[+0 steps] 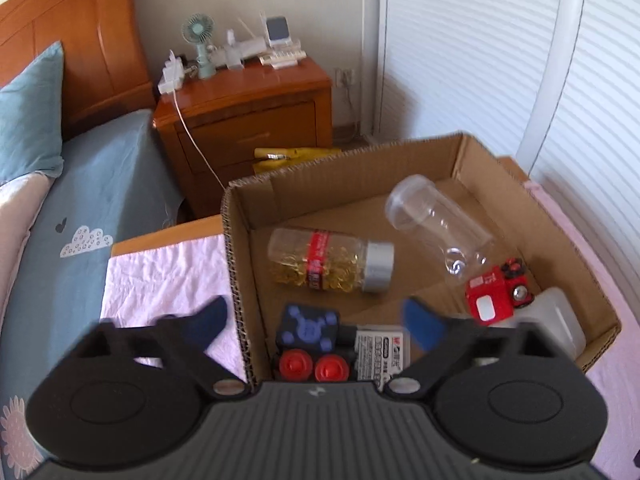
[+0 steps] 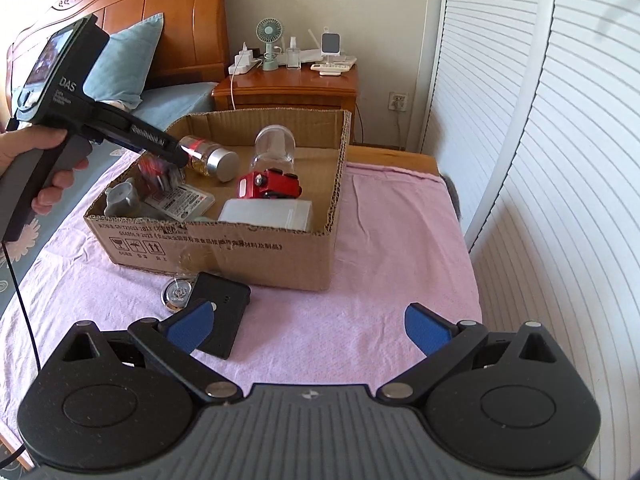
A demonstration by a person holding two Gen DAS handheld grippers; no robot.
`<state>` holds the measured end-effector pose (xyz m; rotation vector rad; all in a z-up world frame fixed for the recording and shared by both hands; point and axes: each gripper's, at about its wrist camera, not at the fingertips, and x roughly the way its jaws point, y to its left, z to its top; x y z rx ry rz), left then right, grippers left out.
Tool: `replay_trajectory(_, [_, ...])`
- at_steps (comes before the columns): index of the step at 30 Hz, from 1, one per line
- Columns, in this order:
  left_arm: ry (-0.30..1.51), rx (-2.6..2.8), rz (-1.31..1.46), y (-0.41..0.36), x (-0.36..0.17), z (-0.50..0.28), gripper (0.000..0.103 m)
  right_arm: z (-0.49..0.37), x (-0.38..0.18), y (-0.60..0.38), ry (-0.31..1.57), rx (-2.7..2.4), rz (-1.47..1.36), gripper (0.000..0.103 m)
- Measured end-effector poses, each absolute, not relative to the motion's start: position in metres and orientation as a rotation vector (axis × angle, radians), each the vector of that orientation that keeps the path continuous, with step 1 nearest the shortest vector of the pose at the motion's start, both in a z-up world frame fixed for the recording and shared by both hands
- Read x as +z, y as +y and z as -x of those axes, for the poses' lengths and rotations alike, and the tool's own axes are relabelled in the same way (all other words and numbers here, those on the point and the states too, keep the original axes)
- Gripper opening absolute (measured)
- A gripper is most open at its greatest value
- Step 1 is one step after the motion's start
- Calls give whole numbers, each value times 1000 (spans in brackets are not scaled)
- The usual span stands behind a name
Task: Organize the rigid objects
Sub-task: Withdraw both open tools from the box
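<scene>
Gaping wide and empty, both tools [image 1: 316, 322] [image 2: 310, 328] flank a corrugated cardboard box [image 2: 256, 252] on wrinkled pink cloth [image 2: 380, 240].

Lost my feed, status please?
Left gripper open over box. Right gripper open, empty. Black case and round tin on cloth outside box. Nothing blocking.

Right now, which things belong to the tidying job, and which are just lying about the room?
Job:
cardboard box
pill bottle
clear jar
red toy car
white container
black device and round tin, still outside the box
left tool, right tool

Background:
nightstand
fan
pillow
</scene>
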<state>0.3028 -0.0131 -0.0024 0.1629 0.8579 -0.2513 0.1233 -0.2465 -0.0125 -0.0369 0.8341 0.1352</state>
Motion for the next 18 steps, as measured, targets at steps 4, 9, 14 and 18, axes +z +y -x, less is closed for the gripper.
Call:
replay_trajectory(4, [834,-237,-195,-9,9,-288,98,-124,-15,-244,844,136,39,103])
replay_trajectory(9, [807,-230,-235,-4,23,-262,98,-120,-14,-236,845,147,37,103])
replay_trajectory(14, [794,-239,-249,-3,33,-228,98,-115,-11,-227,839,158,44,103])
replay_trajectory(18, [793,-259,-224,-2,39,-201,98,-108,-7,-221,829,168,47,103])
